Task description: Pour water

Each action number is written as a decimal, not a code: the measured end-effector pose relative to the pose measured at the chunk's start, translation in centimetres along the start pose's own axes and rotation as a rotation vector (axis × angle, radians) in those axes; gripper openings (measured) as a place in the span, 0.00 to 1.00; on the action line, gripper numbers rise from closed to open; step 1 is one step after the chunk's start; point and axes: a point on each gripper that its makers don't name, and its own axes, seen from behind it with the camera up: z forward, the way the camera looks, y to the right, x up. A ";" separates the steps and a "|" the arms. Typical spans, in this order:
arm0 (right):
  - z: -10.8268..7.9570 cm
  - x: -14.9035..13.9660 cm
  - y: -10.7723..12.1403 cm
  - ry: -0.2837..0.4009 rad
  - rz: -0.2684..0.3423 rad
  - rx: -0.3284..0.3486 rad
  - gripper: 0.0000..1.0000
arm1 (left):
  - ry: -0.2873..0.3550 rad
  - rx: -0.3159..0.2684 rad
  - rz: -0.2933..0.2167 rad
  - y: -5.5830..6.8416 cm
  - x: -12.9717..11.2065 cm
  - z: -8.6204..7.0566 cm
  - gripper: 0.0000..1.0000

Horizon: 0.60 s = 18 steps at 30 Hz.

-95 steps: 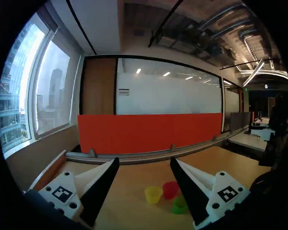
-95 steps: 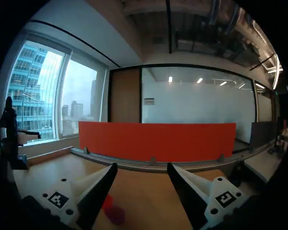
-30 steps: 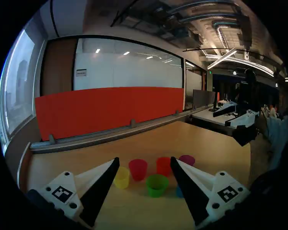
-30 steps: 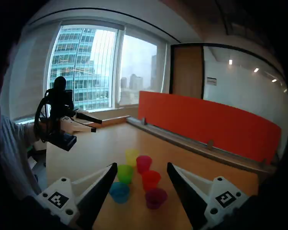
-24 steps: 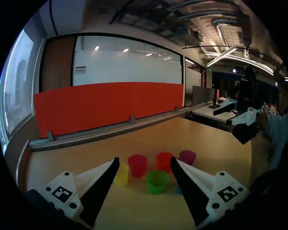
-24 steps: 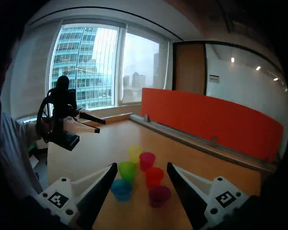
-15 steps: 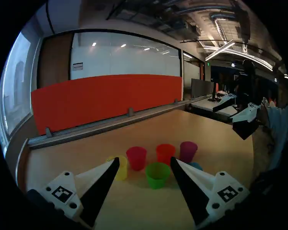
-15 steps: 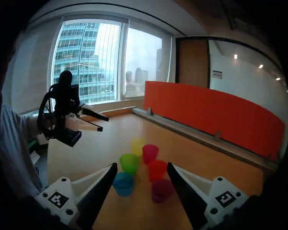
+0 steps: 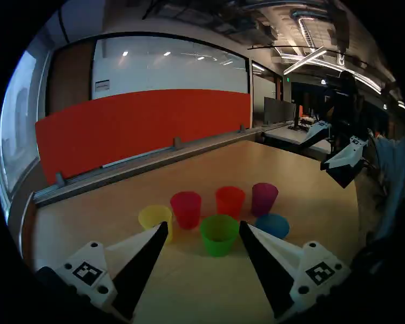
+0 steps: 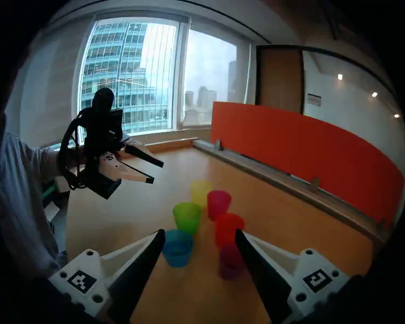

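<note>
Wood-look tabletop (image 9: 121, 200) carries everything. Orange partition (image 9: 137, 121) runs along its far edge, tall window (image 10: 132, 75) beyond the left edge.

Left gripper (image 9: 202, 224): tongs spread wide, nothing between them. In the right gripper view it hangs in the air over the left side of the tabletop, held at the end of a grey sleeve (image 10: 19, 189), well apart from the cups.

Right gripper (image 10: 198, 232): tongs also wide, holding nothing. In the left gripper view it hovers off by the tabletop's right edge, well apart from the cups.

Six plastic cups stand upright, mouths up, in a tight cluster near the middle of the tabletop, well clear of the partition edge. As the left gripper view sees them, the back row from left to right is yellow cup (image 9: 155, 217), pink cup (image 9: 186, 209), orange-red cup (image 9: 230, 201), purple cup (image 9: 264, 198). The front row is green cup (image 9: 219, 234), just ahead of the pink and orange-red ones, and blue cup (image 9: 272, 225), ahead of the purple one and shorter than the rest. Whether neighbouring cups touch, cannot tell.

Contents: green cup's inside shows just its own walls; for the other cups, cannot tell whether any holds water.
</note>
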 end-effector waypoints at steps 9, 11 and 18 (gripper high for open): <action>0.8 -1.3 -0.1 -0.022 0.005 0.020 1.00 | -0.025 -0.026 0.010 0.0 -1.1 1.1 0.98; 1.1 -1.7 -0.2 -0.028 0.006 0.026 1.00 | -0.032 -0.032 0.015 0.1 -1.4 1.4 0.98; 2.3 -3.2 -0.6 -0.056 -0.002 0.049 1.00 | -0.059 -0.045 0.029 0.1 -2.7 2.6 0.98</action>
